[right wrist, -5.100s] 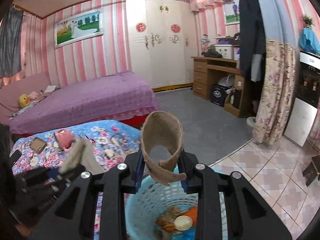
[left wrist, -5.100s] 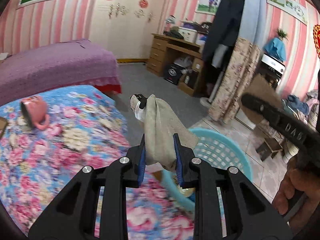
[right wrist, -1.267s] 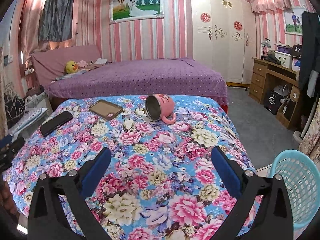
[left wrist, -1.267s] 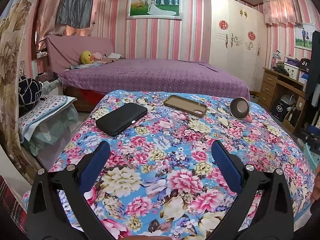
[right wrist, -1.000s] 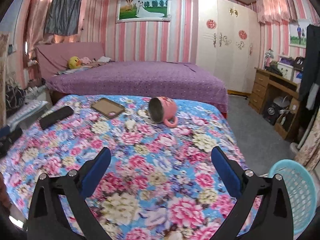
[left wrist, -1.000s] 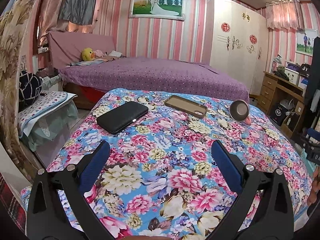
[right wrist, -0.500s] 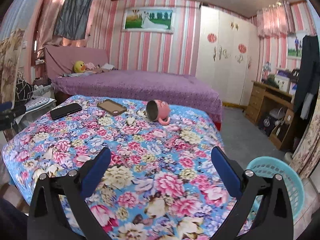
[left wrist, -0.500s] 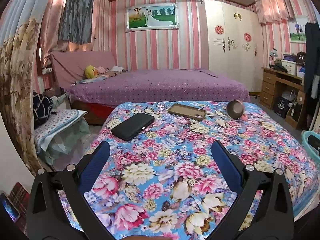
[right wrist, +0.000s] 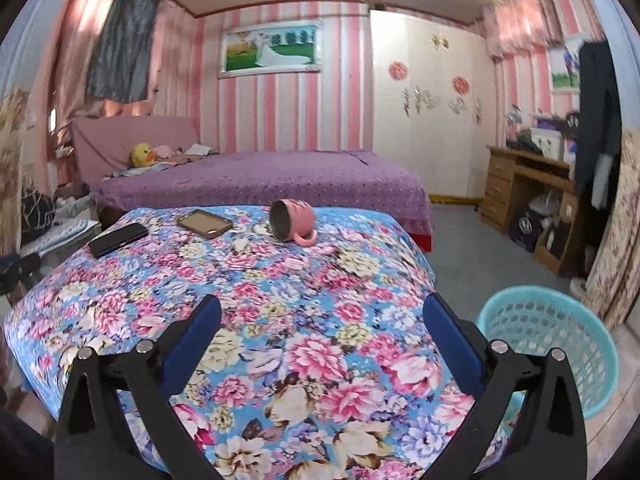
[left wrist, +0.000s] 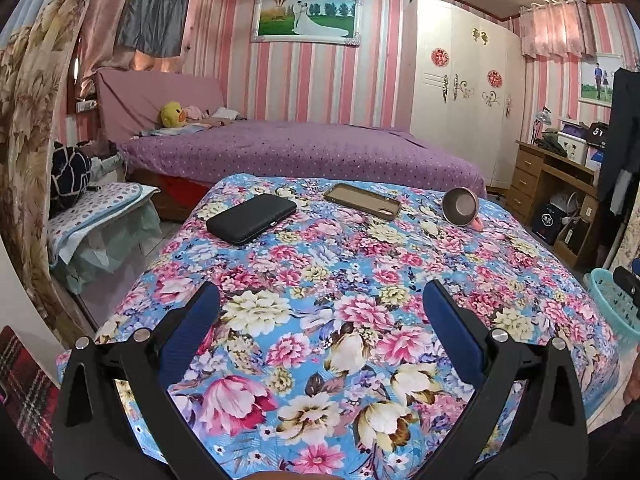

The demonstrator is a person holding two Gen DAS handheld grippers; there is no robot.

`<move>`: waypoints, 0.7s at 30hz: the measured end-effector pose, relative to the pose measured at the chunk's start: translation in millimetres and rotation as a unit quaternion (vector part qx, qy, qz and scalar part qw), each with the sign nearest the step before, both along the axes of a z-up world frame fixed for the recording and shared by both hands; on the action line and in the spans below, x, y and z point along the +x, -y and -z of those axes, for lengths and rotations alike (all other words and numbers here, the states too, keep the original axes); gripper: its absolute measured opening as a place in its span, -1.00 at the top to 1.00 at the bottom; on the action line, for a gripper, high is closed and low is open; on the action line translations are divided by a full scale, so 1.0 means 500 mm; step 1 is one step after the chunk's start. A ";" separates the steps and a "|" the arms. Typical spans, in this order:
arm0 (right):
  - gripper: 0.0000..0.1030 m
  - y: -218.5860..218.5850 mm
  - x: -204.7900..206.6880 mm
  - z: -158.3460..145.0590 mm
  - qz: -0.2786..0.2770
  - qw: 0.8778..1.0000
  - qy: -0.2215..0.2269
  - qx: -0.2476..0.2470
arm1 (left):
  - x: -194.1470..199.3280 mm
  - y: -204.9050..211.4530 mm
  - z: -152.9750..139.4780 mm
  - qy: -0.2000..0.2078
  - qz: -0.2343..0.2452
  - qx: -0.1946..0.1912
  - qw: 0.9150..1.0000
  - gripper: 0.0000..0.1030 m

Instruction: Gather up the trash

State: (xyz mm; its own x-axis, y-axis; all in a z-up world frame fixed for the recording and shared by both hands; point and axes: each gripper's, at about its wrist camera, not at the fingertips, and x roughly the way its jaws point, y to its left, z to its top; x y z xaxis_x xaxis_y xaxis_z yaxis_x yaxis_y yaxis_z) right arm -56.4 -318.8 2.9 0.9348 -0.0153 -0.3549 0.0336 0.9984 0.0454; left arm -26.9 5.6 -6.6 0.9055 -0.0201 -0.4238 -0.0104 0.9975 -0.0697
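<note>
1. Floral cloth covers bench [right wrist: 280,280]; near half bare, wide room.
2. Left gripper [left wrist: 320,312] and right gripper [right wrist: 322,316]: fingers spread, empty.
3. Teal basket [right wrist: 548,336] on floor just beside bench's right edge.

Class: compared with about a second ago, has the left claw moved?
Yes. The left claw has backed away from the purple bed; the flowered table cover shows more.
</note>
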 end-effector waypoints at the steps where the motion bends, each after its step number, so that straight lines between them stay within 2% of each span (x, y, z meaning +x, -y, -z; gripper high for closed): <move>1: -0.91 -0.008 -0.002 -0.001 -0.005 1.000 0.001 -0.005 | -0.002 0.002 0.000 0.000 -0.002 0.004 1.000 -0.90; 8: -0.91 -0.043 -0.005 -0.003 -0.023 0.999 0.006 -0.039 | -0.010 0.000 0.000 0.005 0.001 0.010 1.000 -0.90; 11: -0.91 -0.043 -0.003 -0.002 -0.023 0.999 0.002 -0.039 | -0.010 -0.005 0.001 0.003 0.003 0.001 1.000 -0.90; 21: -0.91 -0.035 0.000 0.001 -0.016 0.999 -0.006 -0.036 | -0.006 0.002 0.004 -0.004 0.004 0.011 1.000 -0.90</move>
